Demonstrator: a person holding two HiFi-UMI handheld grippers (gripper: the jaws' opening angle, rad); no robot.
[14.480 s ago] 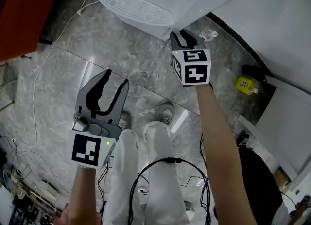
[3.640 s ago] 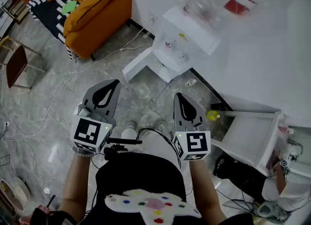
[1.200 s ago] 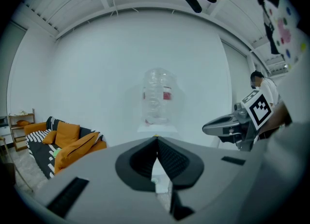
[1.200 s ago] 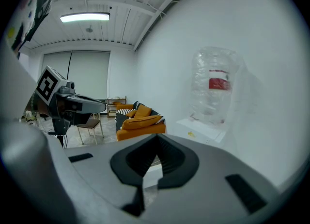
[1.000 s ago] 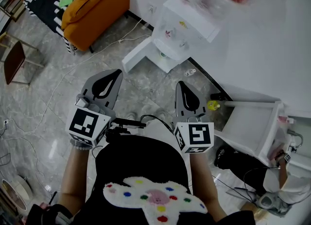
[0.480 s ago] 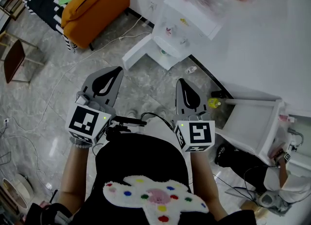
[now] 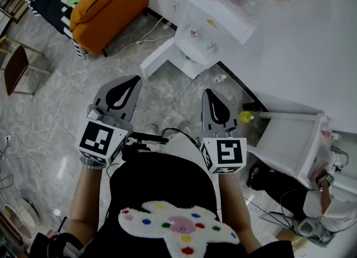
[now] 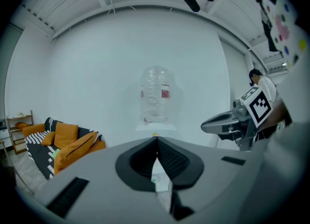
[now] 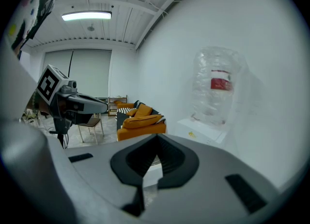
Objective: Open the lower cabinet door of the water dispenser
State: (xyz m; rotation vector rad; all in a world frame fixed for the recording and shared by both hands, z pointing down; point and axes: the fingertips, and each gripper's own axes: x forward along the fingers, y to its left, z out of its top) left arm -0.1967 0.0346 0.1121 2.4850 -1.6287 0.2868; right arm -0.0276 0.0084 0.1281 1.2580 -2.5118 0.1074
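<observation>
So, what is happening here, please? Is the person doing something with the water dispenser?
A person stands facing a white water dispenser and holds a two-jaw gripper in each hand. The left gripper and the right gripper are both shut and hold nothing. Neither touches the dispenser. The lower cabinet door appears to be swung open, toward the side of the orange sofa. So the opening looks done.
</observation>
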